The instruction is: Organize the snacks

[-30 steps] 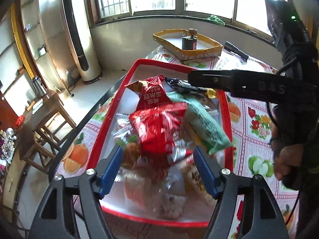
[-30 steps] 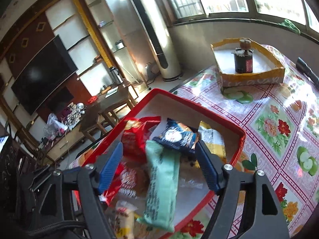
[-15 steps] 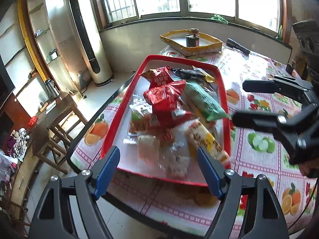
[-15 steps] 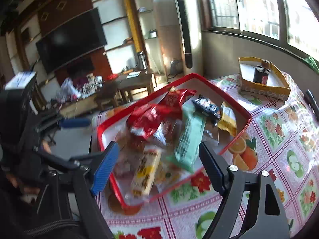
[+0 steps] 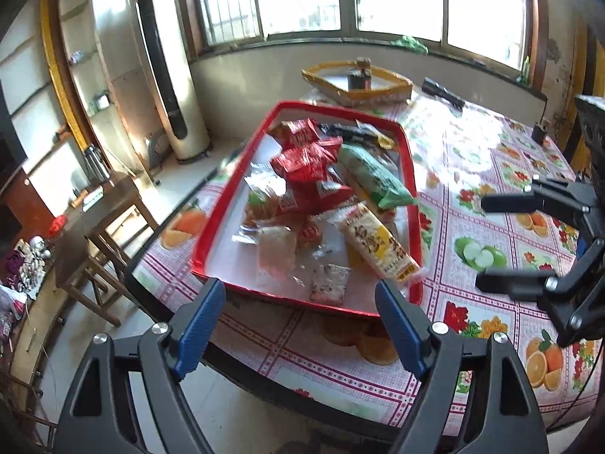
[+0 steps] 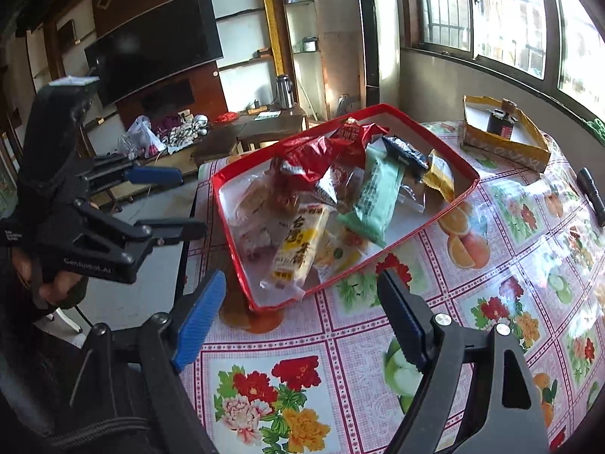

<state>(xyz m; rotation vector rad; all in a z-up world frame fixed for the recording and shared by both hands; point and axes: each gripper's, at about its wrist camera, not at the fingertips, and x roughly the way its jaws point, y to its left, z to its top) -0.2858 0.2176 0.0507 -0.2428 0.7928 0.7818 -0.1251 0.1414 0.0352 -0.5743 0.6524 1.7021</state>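
A red tray (image 5: 219, 227) (image 6: 450, 204) on the floral tablecloth holds a pile of snack packs: red bags (image 5: 306, 162) (image 6: 321, 151), a green pack (image 5: 374, 178) (image 6: 374, 196), a yellow-and-white pack (image 5: 378, 246) (image 6: 298, 246) and several clear-wrapped pieces (image 5: 276, 249). My left gripper (image 5: 298, 314) (image 6: 166, 200) is open and empty, held off the table's near edge in front of the tray. My right gripper (image 6: 298, 310) (image 5: 506, 242) is open and empty, above the cloth to the tray's right.
A yellow cardboard tray (image 5: 359, 83) (image 6: 503, 140) with a dark jar stands at the far end by the window. A black flashlight (image 5: 442, 92) (image 6: 591, 193) lies on the cloth. A wooden side table (image 5: 109, 204) and a tall air conditioner (image 5: 170, 75) stand left of the table.
Both grippers have pulled back from over the tray toward the near side of the table, both staying open and empty. The snacks lie as before in the tray.
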